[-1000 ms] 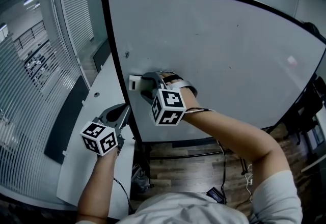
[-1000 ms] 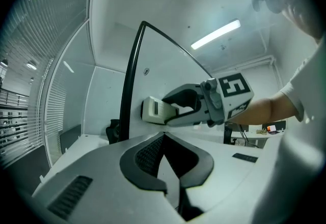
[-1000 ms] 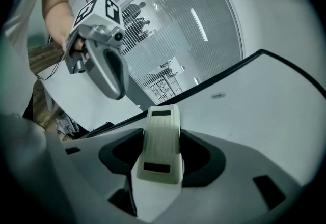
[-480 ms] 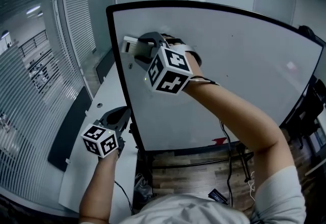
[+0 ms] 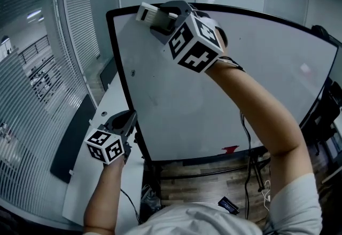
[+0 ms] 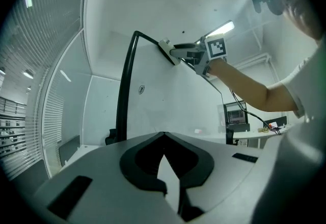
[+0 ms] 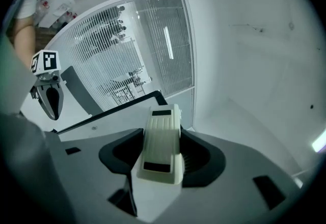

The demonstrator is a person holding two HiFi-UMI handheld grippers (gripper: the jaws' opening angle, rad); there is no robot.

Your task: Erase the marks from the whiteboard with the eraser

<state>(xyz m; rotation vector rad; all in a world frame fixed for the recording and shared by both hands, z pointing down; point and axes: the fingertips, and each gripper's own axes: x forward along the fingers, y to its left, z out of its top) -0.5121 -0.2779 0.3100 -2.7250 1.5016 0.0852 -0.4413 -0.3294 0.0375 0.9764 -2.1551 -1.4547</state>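
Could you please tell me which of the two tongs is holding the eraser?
The right tongs, raised at the whiteboard's top left corner, clamp the eraser; the left tongs hang low, shut and empty.

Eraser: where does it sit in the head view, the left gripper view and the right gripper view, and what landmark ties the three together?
Head view: eraser at the top, left of centre, at the whiteboard's upper left corner.
Left gripper view: eraser small, upper middle, at the board's top edge.
Right gripper view: eraser low centre, clamped in the right gripper's tongs.
Shared landmark: the whiteboard's black frame.
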